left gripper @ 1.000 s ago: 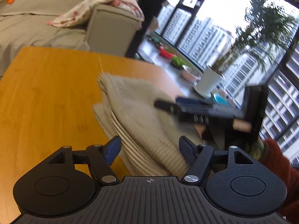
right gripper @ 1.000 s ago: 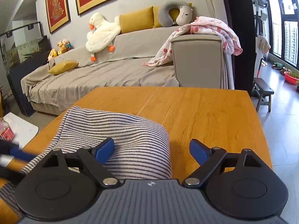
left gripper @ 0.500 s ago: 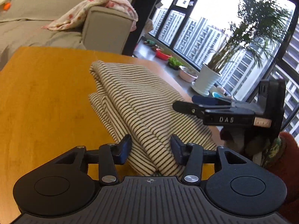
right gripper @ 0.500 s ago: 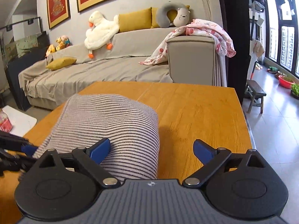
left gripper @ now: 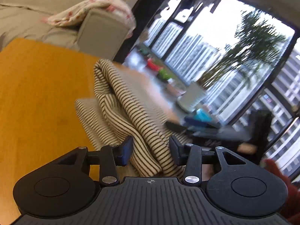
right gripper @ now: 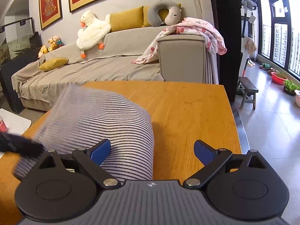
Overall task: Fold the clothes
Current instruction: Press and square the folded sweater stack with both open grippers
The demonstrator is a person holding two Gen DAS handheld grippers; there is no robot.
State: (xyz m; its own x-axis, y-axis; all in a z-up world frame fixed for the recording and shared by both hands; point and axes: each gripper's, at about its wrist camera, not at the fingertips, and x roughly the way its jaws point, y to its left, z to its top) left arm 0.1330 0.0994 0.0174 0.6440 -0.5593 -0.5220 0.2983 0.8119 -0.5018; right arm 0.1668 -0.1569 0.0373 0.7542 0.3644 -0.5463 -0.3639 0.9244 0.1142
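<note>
Striped top on the wooden table

The left gripper (left gripper: 151, 151) had just been closing and pinched a fold of the striped top (left gripper: 120, 101). The right gripper (right gripper: 151, 151) stayed wide open, holding nothing, over the table (right gripper: 187, 108).

- Desk (right gripper: 196, 108), orange wood, ahead of me.
- Sofa (right gripper: 105, 69), grey cover, behind it.
- I log a white goose plush (right gripper: 91, 30) on the sofa back, yellow cushions (right gripper: 125, 18) alongside.
- Pink blanket (right gripper: 202, 30) draped over the armrest.
- Dark wooden stool (right gripper: 247, 90) by the window.
- Red basin (right gripper: 278, 77) on the floor.
</note>
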